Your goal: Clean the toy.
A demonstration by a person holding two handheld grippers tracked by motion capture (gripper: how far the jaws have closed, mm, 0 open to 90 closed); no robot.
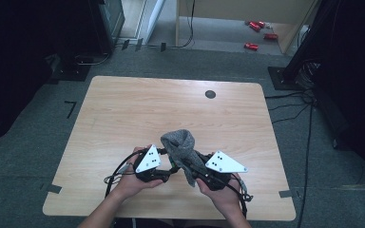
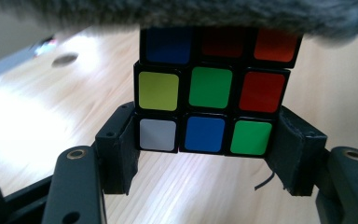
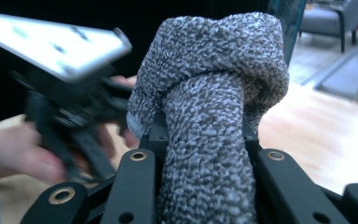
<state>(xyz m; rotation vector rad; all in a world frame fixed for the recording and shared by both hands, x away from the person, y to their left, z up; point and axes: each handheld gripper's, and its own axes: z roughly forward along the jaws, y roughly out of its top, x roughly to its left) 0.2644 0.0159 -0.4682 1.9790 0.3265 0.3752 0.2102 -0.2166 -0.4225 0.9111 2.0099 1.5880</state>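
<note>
Left hand-held gripper [image 2: 205, 154] clamps a stiff, slick cube [image 2: 209, 93] by its bottom layer above the table [image 1: 123, 109]; right hand-held gripper [image 3: 205, 154] pinches the soft grey sock [image 3: 214, 74] draped over it; grip its loose end

Each tool is black, with a pale grey three-cornered plate on top that carries small dark dots; the left tool [image 1: 170, 167] and right tool [image 1: 197, 175] both trail black cables. Seen close, the jaws are matt black linkage arms with brass-ringed screw holes. The person's forearms are bare.
</note>
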